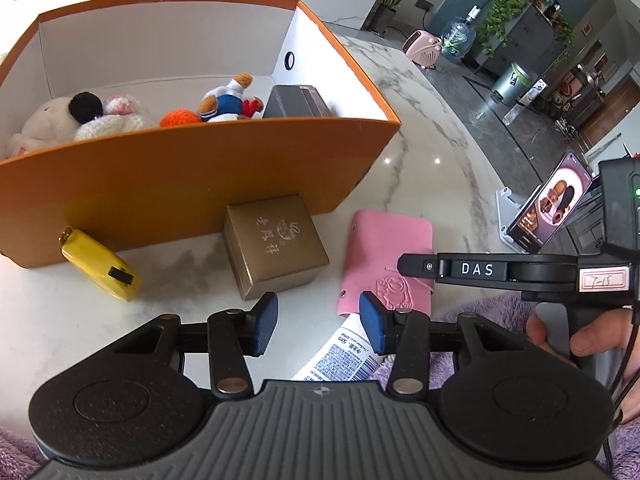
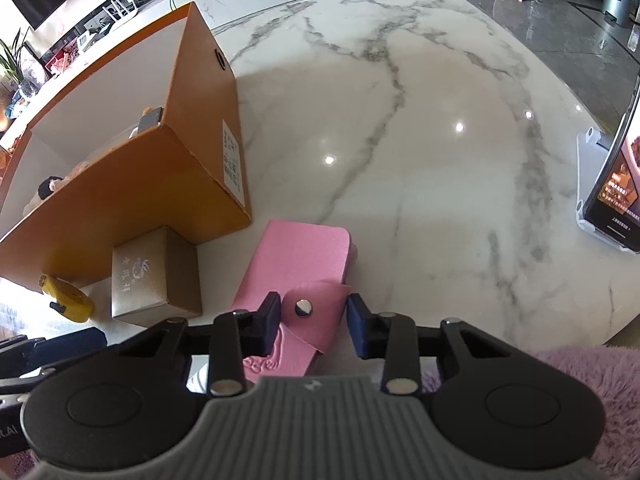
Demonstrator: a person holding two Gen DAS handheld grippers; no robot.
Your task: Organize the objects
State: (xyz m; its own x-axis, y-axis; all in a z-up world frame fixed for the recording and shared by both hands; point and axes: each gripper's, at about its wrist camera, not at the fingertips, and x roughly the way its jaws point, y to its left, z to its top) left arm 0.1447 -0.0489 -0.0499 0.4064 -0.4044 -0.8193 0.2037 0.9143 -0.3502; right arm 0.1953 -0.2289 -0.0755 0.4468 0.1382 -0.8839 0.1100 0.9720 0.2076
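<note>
My right tongs (image 2: 310, 322) point steeply down at the pink card wallet (image 2: 298, 258) on the marble table (image 2: 440, 128). The wallet's snap flap (image 2: 316, 300) sits right between the two blue pads; the left pad (image 2: 269, 322) looks to touch the flap's edge, while the right pad (image 2: 357, 330) stands just off it, so I read these tongs as not yet pinching, though the view there is tight and I may be wrong about the contact.

My left tongs (image 1: 319, 322) hang spread apart over the near edge of the table with nothing between the pads. Just ahead of their left pad sits a small gold box (image 1: 276, 246), and ahead of the right pad lies the same pink wallet (image 1: 386, 256). A white tube with printed text (image 1: 344, 356) pokes out under the right pad. Further left of the tongs lies a yellow tape measure (image 1: 100, 266).

Beyond the gold box stands the big orange box (image 1: 192, 188), its top open, the gold box close against its front wall. Inside I see soft toys (image 1: 80, 116), an orange knitted ball (image 1: 180, 117) and a dark grey box (image 1: 298, 102).

To the right, the other tool's black body (image 1: 520, 270) crosses the left camera's view, gripped by a hand (image 1: 576, 334). A phone on a stand (image 1: 552, 204) stands well to the right.
</note>
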